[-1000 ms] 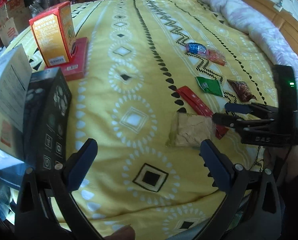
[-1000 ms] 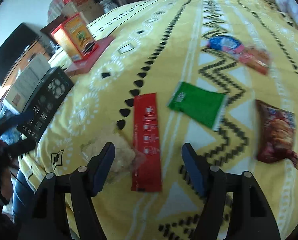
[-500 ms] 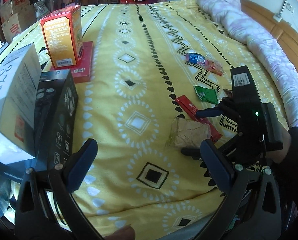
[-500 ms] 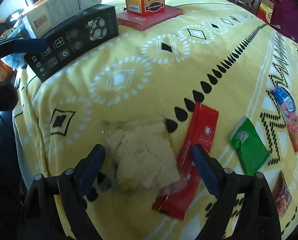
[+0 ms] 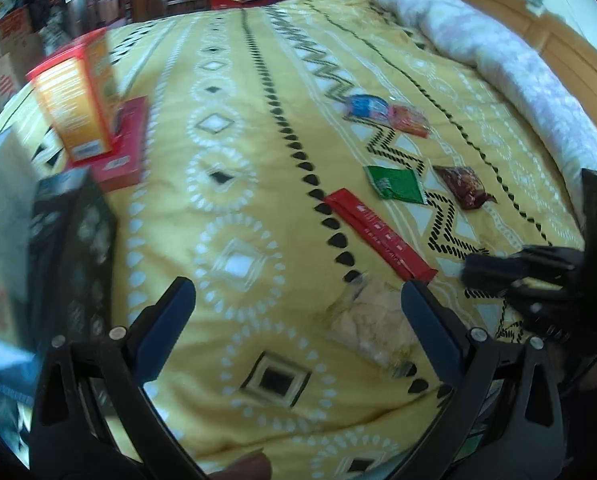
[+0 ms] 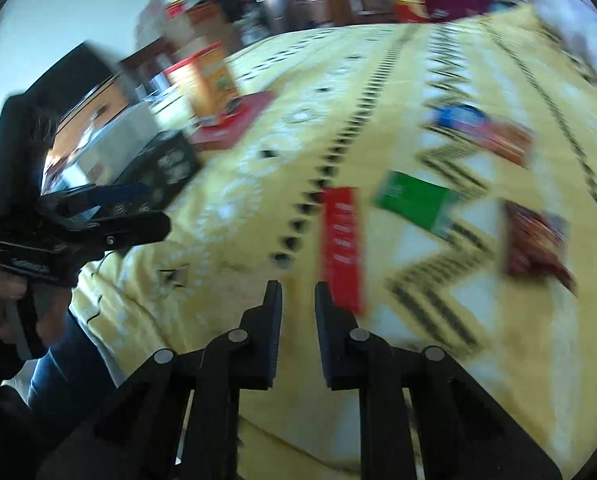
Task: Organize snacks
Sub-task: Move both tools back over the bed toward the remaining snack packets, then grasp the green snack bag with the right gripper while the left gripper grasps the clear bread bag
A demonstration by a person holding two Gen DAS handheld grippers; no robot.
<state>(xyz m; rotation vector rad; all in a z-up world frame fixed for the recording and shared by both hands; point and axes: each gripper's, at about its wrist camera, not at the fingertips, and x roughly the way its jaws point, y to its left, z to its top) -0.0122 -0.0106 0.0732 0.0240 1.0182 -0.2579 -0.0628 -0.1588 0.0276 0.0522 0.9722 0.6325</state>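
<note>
Two handheld grippers hovered over a bed covered with a yellow patterned bedspread point(image 5: 258, 128). Nearest the left wrist camera, the left gripper point(image 5: 298, 300) stood wide, its blue-padded fingers point(image 5: 166, 320) spread with nothing between them. Just beyond, partly behind its right finger, a pale crumpled snack bag point(image 5: 372, 320) lay flat on the cloth. At the right edge of that view, the right gripper point(image 5: 478, 276) pointed in from the side, near the bag but apart from it.

Seen from the right wrist camera (a badly blurred view), the right gripper point(image 6: 297, 292) had its jaws drawn in narrow, having just closed, with only a slim gap and nothing held. A hand point(image 6: 6, 304) at the left edge gripped the left tool's handle.

Further out, a long red packet point(image 5: 378, 240) lay diagonally, its near end just beside the pale bag. Past it sat a green packet point(image 5: 396, 184) and, to its right, a dark brown wrapper point(image 5: 464, 186), the two near each other but apart. Beyond those, a blue packet point(image 5: 364, 106) touched an orange-red one point(image 5: 410, 120).

On the left side of the bed, a black box point(image 5: 74, 248) stood closest, then an orange carton point(image 5: 78, 96) upright on a flat red box point(image 5: 126, 148). Farthest off, a pale quilt point(image 5: 498, 56) was bunched along the wooden headboard point(image 5: 558, 36).
</note>
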